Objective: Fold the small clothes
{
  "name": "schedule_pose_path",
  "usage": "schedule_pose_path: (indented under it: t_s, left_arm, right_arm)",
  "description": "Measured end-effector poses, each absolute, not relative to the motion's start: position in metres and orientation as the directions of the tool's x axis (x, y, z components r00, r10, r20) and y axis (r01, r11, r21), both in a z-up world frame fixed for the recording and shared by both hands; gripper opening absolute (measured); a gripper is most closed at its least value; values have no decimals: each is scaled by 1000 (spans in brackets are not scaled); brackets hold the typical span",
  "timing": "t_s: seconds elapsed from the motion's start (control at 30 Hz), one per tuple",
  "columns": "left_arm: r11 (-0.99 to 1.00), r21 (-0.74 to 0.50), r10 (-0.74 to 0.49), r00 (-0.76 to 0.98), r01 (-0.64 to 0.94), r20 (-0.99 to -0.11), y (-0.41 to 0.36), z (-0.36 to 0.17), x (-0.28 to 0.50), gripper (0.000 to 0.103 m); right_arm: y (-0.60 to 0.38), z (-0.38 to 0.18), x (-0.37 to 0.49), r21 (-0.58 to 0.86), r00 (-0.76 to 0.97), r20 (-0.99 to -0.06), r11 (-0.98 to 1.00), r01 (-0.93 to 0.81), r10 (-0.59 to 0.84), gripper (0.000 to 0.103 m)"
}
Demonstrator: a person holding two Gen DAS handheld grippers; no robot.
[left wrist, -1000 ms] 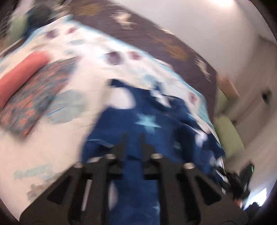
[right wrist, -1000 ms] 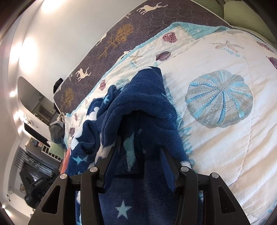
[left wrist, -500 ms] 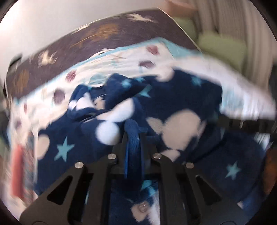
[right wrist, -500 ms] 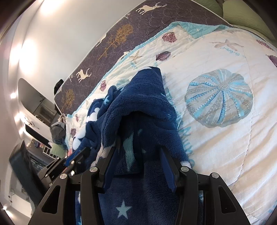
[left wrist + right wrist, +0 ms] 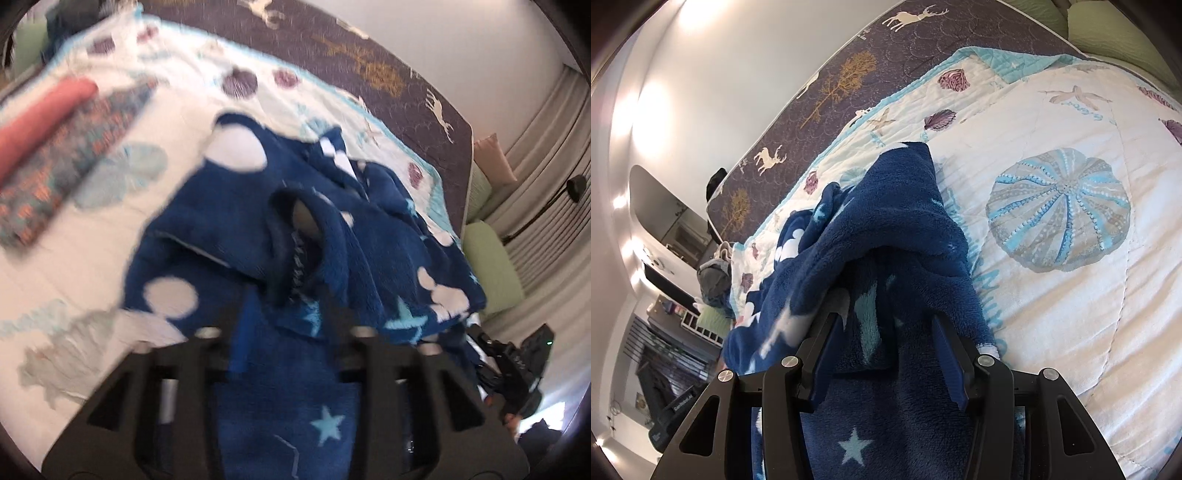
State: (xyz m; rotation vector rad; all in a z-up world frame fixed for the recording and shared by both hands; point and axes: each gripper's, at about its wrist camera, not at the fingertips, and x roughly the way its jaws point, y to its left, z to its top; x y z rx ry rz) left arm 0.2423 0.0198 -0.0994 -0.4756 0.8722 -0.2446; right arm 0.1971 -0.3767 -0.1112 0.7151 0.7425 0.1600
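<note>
A dark blue fleece garment (image 5: 332, 229) with light stars and white dots lies crumpled on the white seashell quilt (image 5: 110, 258). My left gripper (image 5: 286, 314) hovers over its near part; the jaws are opening and stand apart, and the fleece lies under and between them without being pinched. In the right wrist view the same garment (image 5: 905, 206) rises in a tented fold into my right gripper (image 5: 882, 332). That gripper's pads hold a thick bunch of fleece, and cloth drapes over the left finger.
A folded patterned cloth (image 5: 74, 147) and a rolled coral piece (image 5: 44, 107) lie on the quilt at far left. A dark bedspread with deer (image 5: 868, 66) runs along the wall. Green cushions (image 5: 491, 266) sit at the bed's right end. A sea-urchin print (image 5: 1060, 210) marks bare quilt.
Half a second ago my left gripper was shut on a fold of fleece; now its jaws are apart and its view has swung back left. The right gripper's hold is unchanged.
</note>
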Motion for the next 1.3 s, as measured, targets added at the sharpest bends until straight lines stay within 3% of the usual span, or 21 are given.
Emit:
schedule_pose_path:
  t_s: [0.07,0.2,0.23,0.27,0.3,0.47,0.57,0.63,0.7,0.83,0.87,0.9,0.93,0.97,1.07,1.2,1.3]
  left_arm:
    - [865,-500,-418,617,46,-666,12,-99,249,60]
    - [894,-444,-393,596,67,-701,-7,-99,264,61]
    - [899,-431,-386,592,71,-707,-10,-100,267,57]
    - [906,-418,-377,586,72,-717,-12,-100,270,33]
    - [906,-417,-379,579,72,-722,-12,-99,273,16]
    - [859,-495,-456,639,132,-619,9,-64,256,16]
    - [891,-443,-400,643,105,-653,19,-64,254,26]
    - [907,-416,-361,634,69,-683,23,-72,257,40]
    - [886,-456,-407,606,81,-683,23,-81,262,62]
    - [930,-360,-333,583,75,-741,5,-93,281,65]
    - [940,-333,-312,579,73,-753,1,-96,284,60]
    - [953,-297,-277,579,63,-766,-3,-97,284,36]
    - [964,-262,-240,587,49,-773,-5,-94,282,19]
    - [963,-266,-245,583,52,-775,-7,-87,280,12]
    - [951,-292,-288,638,102,-714,-13,-45,269,12]
    - [974,-158,-224,754,161,-618,-25,3,273,12]
    - [990,-67,-140,781,125,-609,-20,0,289,14]
  right_arm:
    - [-376,-111,197,644,736,-564,757,110,374,51]
    - [-376,-112,198,647,735,-564,755,110,376,51]
    - [-376,-112,198,648,735,-564,754,110,377,51]
    - [-376,-112,197,648,735,-563,753,110,378,51]
    - [-376,-111,198,649,735,-563,753,109,379,52]
    - [-377,-111,196,653,735,-560,749,108,383,52]
    - [-377,-111,196,652,734,-561,751,107,382,52]
    - [-377,-111,196,652,734,-561,750,108,382,52]
    - [-377,-111,196,651,734,-562,751,108,382,52]
    - [-377,-112,196,647,732,-566,754,110,379,52]
    - [-377,-112,197,647,732,-566,755,110,378,52]
    - [-377,-112,197,647,732,-566,754,110,379,52]
    - [-377,-112,197,648,732,-566,754,111,379,52]
    - [-377,-112,197,648,732,-566,754,110,379,52]
    - [-377,-112,197,647,732,-566,754,110,379,53]
    - [-376,-112,197,648,732,-566,754,110,379,53]
    - [-376,-112,197,648,732,-566,754,111,379,53]
